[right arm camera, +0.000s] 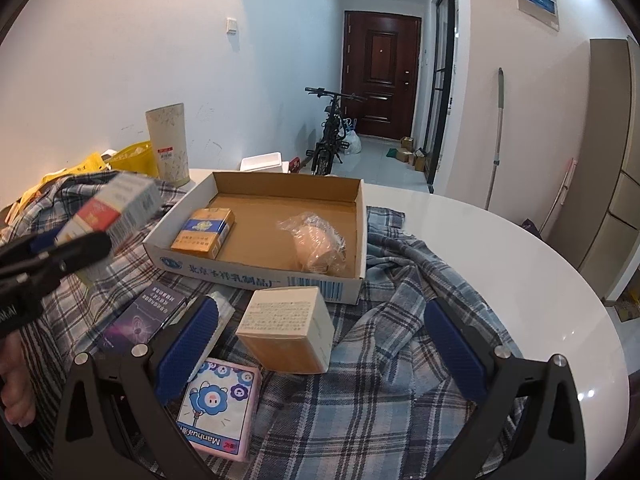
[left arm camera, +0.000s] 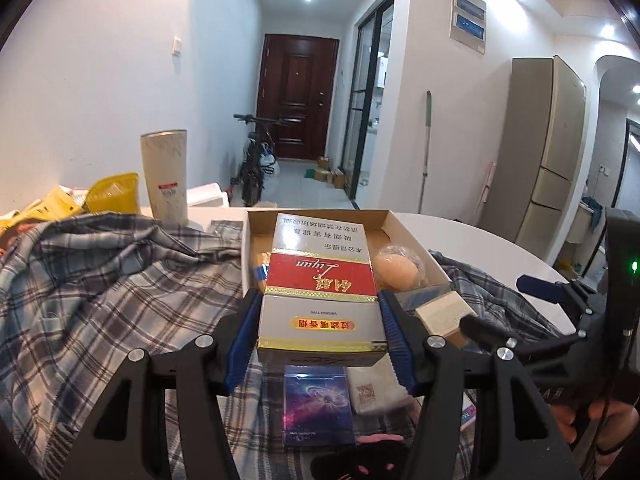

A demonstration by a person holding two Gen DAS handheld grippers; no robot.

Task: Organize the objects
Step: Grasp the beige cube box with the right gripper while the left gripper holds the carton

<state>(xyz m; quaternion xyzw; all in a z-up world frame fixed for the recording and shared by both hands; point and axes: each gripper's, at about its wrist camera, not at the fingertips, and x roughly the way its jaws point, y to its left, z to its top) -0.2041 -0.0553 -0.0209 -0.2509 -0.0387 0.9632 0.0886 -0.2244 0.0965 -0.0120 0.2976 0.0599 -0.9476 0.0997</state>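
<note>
Cigarette carton [left arm camera: 320,292] pinched in left tongs [left arm camera: 318,344]; right tongs [right arm camera: 320,348] spread wide.

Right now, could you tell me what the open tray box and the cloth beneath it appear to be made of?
Tray box: likely corrugated cardboard, matte brown inside, white printed outside, with folded flaps. Cloth: woven fabric, probably cotton-like, a soft blue-grey plaid that wrinkles and bunches.

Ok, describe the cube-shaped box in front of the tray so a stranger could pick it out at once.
Start at the open cardboard tray on the checked cloth. Just outside its near wall sits the cube-shaped box, between the right tongs' open pads. It is cream on top and tan on the side, unlike the flat pink tissue pack nearby.
</note>
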